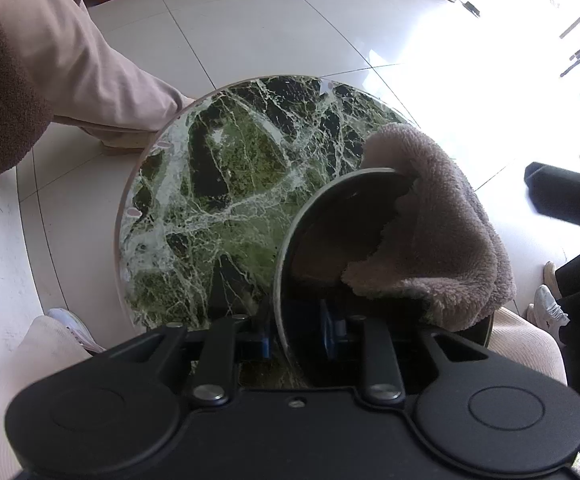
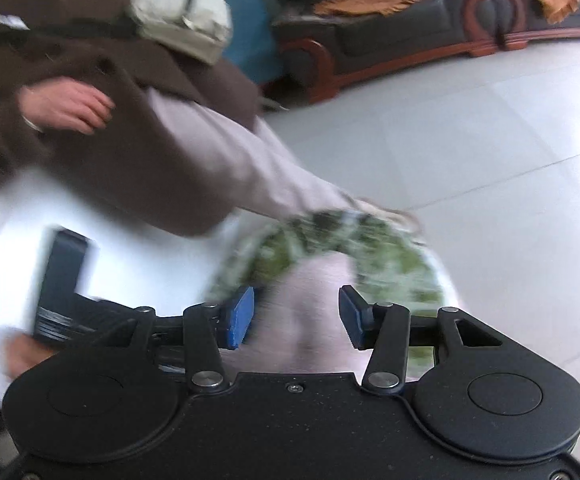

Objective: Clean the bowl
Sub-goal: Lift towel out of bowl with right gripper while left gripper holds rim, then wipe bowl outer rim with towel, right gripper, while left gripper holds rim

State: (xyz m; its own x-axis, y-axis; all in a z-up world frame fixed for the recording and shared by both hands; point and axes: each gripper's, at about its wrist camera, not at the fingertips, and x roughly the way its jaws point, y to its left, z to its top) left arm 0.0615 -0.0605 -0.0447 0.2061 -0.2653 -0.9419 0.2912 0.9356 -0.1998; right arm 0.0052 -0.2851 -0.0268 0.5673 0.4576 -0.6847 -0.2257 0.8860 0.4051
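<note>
Left tongs pinch the bowl's rim; right tongs hang parted over the cloth.

At the lower centre of the left wrist view, the left tongs (image 1: 303, 342) are closed on the near rim of the dark round bowl with a pale metal-looking edge (image 1: 321, 240), one blue pad on each side of the wall. The bowl sits tilted at the lower right of the frame, above the round green-veined marble tabletop (image 1: 218, 184). A fluffy grey-brown cloth (image 1: 433, 232) drapes over its far rim and into the hollow. In the blurred right wrist view, the right tongs (image 2: 295, 316) stand wide apart, gripping nothing, with the pale cloth between the pads. The bowl looks stiff, smooth, probably slippery, so the rim pinch suits it; the soft cloth bunches anywhere.
</note>
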